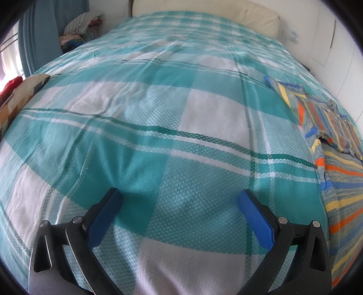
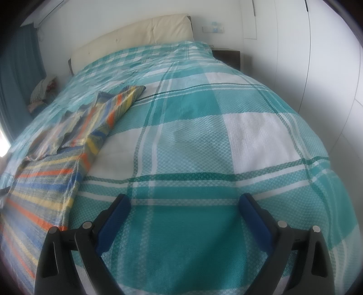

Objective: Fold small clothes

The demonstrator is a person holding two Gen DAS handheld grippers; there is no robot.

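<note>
Landmark = striped shirt (image 1: 326, 127), laid flat on the teal/white plaid bedspread (image 1: 158, 118).

Left wrist view, L to R: teal curtain (image 1: 38, 34) and a pile of clothes (image 1: 79, 25) far up-left of the shirt, by the bed's far corner. Patterned cushion (image 1: 20, 99) at the bed's left edge, well apart from shirt. Left gripper (image 1: 179, 197) hangs over bare bedspread, left of the shirt, not touching it; jaws spread wide, nothing between the blue pads (image 1: 106, 215). Shirt sits at the right edge of this view, sleeve and collar end toward the cream headboard (image 1: 256, 20).

Right wrist view, L to R: shirt (image 2: 74, 140) now on the left side, orange/blue/yellow stripes. Right gripper (image 2: 185, 202) is right of the shirt, over plaid, apart from it; jaws wide, empty. Dark nightstand (image 2: 229, 55) far beyond, white wall panels (image 2: 317, 68) at far right.
</note>
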